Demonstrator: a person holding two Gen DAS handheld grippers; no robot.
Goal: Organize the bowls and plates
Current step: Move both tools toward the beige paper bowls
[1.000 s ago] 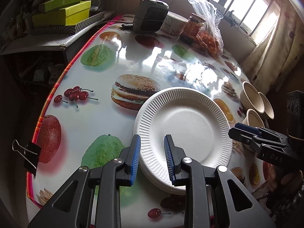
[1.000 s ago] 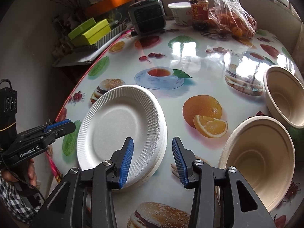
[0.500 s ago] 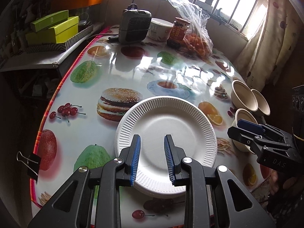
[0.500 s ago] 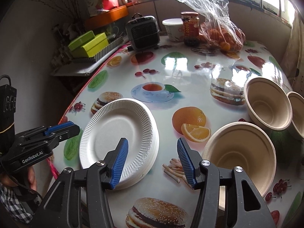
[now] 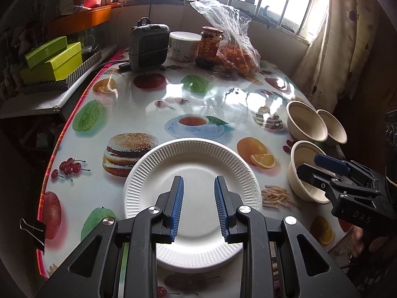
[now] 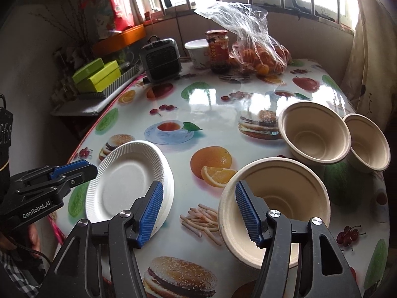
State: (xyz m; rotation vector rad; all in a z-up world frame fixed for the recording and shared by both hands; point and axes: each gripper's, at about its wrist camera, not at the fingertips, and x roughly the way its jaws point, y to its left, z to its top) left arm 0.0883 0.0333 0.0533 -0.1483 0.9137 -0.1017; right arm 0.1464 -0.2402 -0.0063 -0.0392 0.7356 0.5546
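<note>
While both tools hang empty above the counter (image 5: 153,104), the plate stack (image 5: 192,193) looks done and the bowls come next. The left hand-held gripper (image 5: 198,207) is parted over the plates, holding nothing. The right hand-held gripper (image 6: 199,213) gapes wide beside the nearest bowl (image 6: 275,206); 2 more bowls (image 6: 314,134) sit behind it. Likely next: straddle a bowl's rim, pinch, then nest it.

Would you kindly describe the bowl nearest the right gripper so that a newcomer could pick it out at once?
Start at the table with the food-print cloth and find the three beige bowls on its right side. Two bowls sit side by side farther back. The nearest bowl stands alone in front, beside the printed orange and fries, with one blue pad of the open right gripper over it.
</note>
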